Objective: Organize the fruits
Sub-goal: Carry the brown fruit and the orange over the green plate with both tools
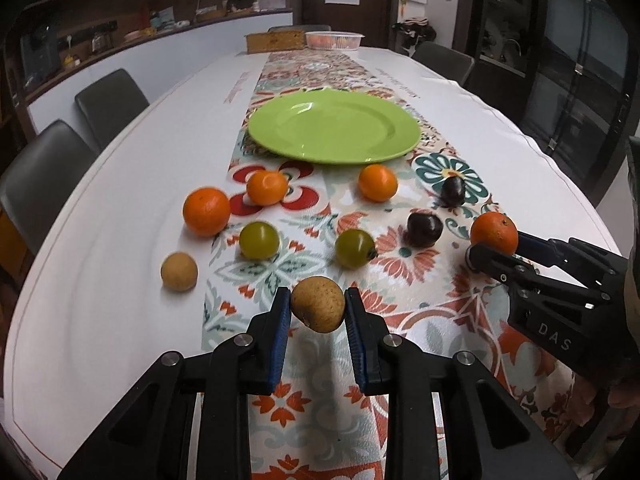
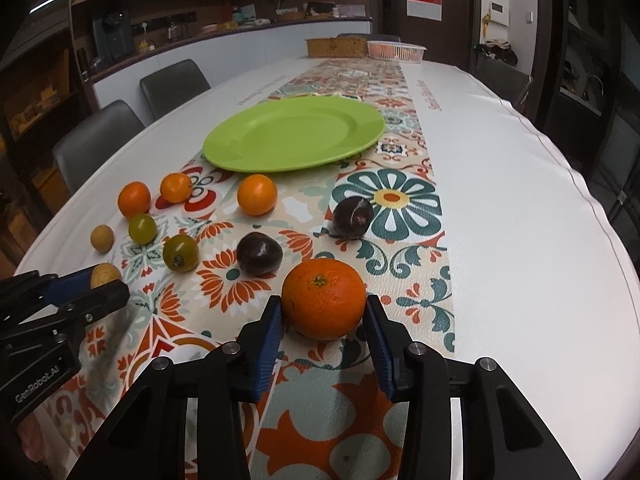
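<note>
My left gripper (image 1: 317, 296) is shut on a small tan round fruit (image 1: 318, 309), held just off the patterned runner. Seen from the right wrist, that gripper (image 2: 105, 285) is at the left edge. My right gripper (image 2: 324, 312) is shut on a large orange (image 2: 324, 298) that rests on the runner; both blue pads touch its sides. An empty green plate (image 1: 334, 126) lies beyond the fruit. Loose on the cloth are three small oranges (image 1: 207, 211), two green fruits (image 1: 259, 240), two dark plums (image 1: 425, 229) and another tan fruit (image 1: 179, 271).
A white cloth covers the long table (image 2: 520, 200). A brown box (image 1: 274, 42) and a plastic basket (image 1: 334, 40) stand at its far end. Grey chairs (image 1: 110, 104) line the left side, and a counter with shelves runs behind them.
</note>
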### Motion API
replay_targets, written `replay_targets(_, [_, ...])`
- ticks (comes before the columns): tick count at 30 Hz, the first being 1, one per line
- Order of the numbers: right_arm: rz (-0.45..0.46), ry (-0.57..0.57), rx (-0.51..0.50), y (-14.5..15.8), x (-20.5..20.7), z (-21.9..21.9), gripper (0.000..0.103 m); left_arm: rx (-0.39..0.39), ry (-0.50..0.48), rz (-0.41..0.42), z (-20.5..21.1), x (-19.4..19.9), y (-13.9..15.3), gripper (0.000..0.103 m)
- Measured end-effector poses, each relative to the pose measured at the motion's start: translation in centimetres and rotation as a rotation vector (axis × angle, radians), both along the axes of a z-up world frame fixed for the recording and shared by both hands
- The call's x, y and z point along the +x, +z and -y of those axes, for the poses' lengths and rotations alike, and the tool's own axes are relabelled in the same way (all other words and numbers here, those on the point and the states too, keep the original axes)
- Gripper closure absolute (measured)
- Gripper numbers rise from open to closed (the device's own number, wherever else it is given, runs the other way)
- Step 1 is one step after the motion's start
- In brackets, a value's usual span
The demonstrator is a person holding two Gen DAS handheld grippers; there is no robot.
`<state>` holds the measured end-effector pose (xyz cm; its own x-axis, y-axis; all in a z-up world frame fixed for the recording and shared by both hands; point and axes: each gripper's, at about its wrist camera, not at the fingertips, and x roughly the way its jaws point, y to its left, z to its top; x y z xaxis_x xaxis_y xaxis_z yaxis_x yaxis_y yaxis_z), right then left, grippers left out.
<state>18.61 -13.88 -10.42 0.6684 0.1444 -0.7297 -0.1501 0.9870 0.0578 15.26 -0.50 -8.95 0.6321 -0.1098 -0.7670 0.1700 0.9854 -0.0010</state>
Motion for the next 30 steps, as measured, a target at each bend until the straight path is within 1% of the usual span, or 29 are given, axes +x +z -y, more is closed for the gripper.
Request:
replay_targets(3, [0.009, 0.014, 0.004, 0.8, -0.2, -0.1, 0.061, -0.015, -0.025, 0.01, 0.2, 0.3, 0.9, 0.076])
replay_targets(6, [0.025, 0.033, -0.001, 1.9, -0.2, -0.2, 0.061, 0.01, -0.05, 0.045, 0.8, 0.9, 1.9, 0.076])
replay_targets(9, [0.047, 0.047, -0.005, 2.9, 0.1, -0.2, 0.061, 0.012, -0.069, 0.066, 1.1, 1.7, 2.6, 0.076])
replay_targets(16, [0.082, 0.07, 0.003, 5.1, 2.6, -0.1, 0.061, 0.021, -0.113, 0.101, 1.9, 5.3, 4.2, 0.076])
replay_targets(20, [0.073, 0.101, -0.005, 5.5, 5.3, -0.5, 0.061, 0.012, -0.134, 0.085, 2.0, 8.5, 4.9, 0.076])
replay_targets(26, [0.027, 0.114, 0.011, 5.6, 9.9, -0.8, 0.061, 0.037, -0.139, 0.034, 1.9, 13.3, 4.8, 0.076])
replay_targets(30, [-0.037, 0.126, 0.013, 5.1, 13.3, -0.9, 0.061, 0.051, -0.146, -0.007, 1.9, 16.4, 4.0, 0.076])
